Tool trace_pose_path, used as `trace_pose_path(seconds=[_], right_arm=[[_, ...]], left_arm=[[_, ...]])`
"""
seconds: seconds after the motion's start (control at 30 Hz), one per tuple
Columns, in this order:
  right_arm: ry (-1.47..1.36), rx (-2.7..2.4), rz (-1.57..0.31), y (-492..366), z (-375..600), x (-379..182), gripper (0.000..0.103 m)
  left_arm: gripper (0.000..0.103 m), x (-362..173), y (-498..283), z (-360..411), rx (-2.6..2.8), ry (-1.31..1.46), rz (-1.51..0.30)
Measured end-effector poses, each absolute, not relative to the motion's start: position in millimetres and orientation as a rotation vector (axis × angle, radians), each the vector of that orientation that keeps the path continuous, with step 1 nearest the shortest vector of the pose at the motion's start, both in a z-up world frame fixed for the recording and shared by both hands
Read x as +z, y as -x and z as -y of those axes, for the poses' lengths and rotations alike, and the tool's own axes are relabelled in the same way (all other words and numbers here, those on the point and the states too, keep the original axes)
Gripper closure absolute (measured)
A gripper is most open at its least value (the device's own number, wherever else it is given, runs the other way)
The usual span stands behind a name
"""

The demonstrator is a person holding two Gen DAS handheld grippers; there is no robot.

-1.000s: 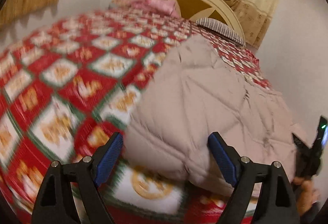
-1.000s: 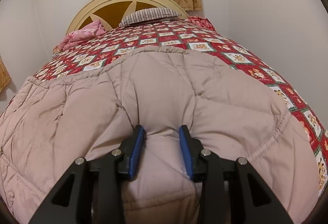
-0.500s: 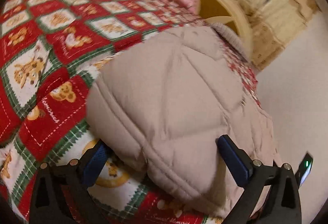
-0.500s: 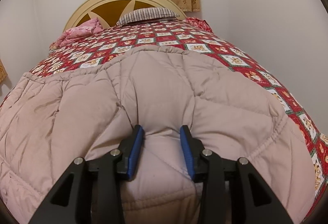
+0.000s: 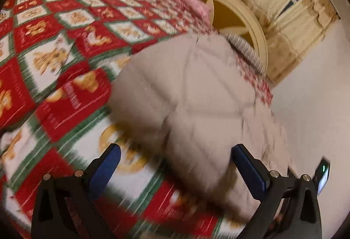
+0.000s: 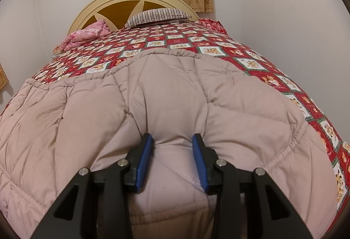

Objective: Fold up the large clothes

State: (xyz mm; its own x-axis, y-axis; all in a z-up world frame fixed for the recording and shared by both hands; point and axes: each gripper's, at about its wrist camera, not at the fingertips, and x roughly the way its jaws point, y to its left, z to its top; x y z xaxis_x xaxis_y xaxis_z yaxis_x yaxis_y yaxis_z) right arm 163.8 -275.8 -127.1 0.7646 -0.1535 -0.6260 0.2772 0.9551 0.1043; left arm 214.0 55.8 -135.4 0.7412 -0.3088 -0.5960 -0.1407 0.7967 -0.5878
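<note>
Left wrist view: blurred frame. Left claw [image 5: 175, 170] has its jaws spread wide, nothing pinched. The near left corner of the quilted beige coat [image 5: 186, 94] bulges between the two blue pads but neither presses it; the left pad sits over the bedspread [image 5: 54, 46], the right pad alongside the coat's thick edge. Looks lined up to take that corner so both sides can be lifted together. Headboard [image 5: 240, 16] and curtain [image 5: 284, 9] far right. A small device with a green light [image 5: 323, 171] shows at the right edge, probably part of the other hand's rig; can't tell more.

Right wrist view: sharp. Right claw [image 6: 172, 158] is partly closed, clamped on a bunched ridge of the coat [image 6: 175, 90] at its near edge; fabric puckers around both pads, so the grip looks firm. It anchors this side, likely as the hold for the fold. The coat lies spread across the near half of the bed, covering the red checked bedspread [image 6: 273, 79]. Striped pillow [image 6: 159, 16] and pink cloth [image 6: 87, 35] lie far, by the headboard [image 6: 122, 0]. Fold not yet made.
</note>
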Motion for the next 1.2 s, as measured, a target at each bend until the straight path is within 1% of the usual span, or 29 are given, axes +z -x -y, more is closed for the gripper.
trace_pose_path(seconds=[0.13,0.23,0.3,0.47,0.6,0.7,0.73,0.77,0.83,0.93,1.0,1.1,1.2], right_arm=[[-0.195,-0.237,-0.661,-163.6,275.3,-127.0,0.062],[-0.195,-0.237,-0.661,-163.6,275.6,-127.0,0.062],[-0.195,-0.236,-0.662,-163.6,276.0,-127.2,0.062],[-0.186,-0.244,-0.666,-164.4,273.4,-126.5,0.062],[-0.156,-0.262,-0.687,-166.7,267.4,-121.3,0.062],[-0.117,-0.288,-0.680,-161.6,256.8,-104.3,0.062],[-0.109,-0.278,-0.644,-156.9,246.1,-92.3,0.063],[-0.090,-0.256,-0.621,-156.4,236.4,-84.0,0.067],[-0.020,-0.204,-0.597,-160.1,210.9,-72.5,0.071],[0.025,-0.103,-0.594,-179.6,175.2,-65.9,0.074],[0.034,-0.094,-0.618,-195.2,164.7,-74.5,0.075],[0.044,-0.061,-0.762,-232.8,157.6,-122.9,0.075],[0.059,-0.050,-0.752,-235.4,155.4,-131.0,0.075]], left_arm=[[0.001,-134.9,-258.7,-46.9,-0.118,0.724,-0.778],[0.001,-138.3,-276.7,-51.7,-0.104,0.779,-0.786],[0.002,-139.3,-275.6,-53.3,-0.100,0.791,-0.766],[0.002,-137.8,-267.5,-38.2,-0.125,0.645,-0.728],[0.002,-138.5,-272.3,-44.7,-0.161,0.643,-0.741],[0.002,-138.8,-270.3,-48.5,-0.194,0.646,-0.741],[0.002,-138.4,-269.7,-48.4,-0.197,0.642,-0.739],[0.002,-137.7,-268.3,-47.7,-0.199,0.635,-0.736],[0.002,-137.0,-268.2,-47.7,-0.200,0.637,-0.739],[0.002,-138.6,-271.1,-50.9,-0.203,0.675,-0.749],[0.002,-139.0,-271.9,-52.7,-0.208,0.696,-0.753],[0.002,-139.4,-272.3,-51.6,-0.232,0.690,-0.747],[0.002,-138.2,-275.0,-50.2,-0.272,0.672,-0.716]])
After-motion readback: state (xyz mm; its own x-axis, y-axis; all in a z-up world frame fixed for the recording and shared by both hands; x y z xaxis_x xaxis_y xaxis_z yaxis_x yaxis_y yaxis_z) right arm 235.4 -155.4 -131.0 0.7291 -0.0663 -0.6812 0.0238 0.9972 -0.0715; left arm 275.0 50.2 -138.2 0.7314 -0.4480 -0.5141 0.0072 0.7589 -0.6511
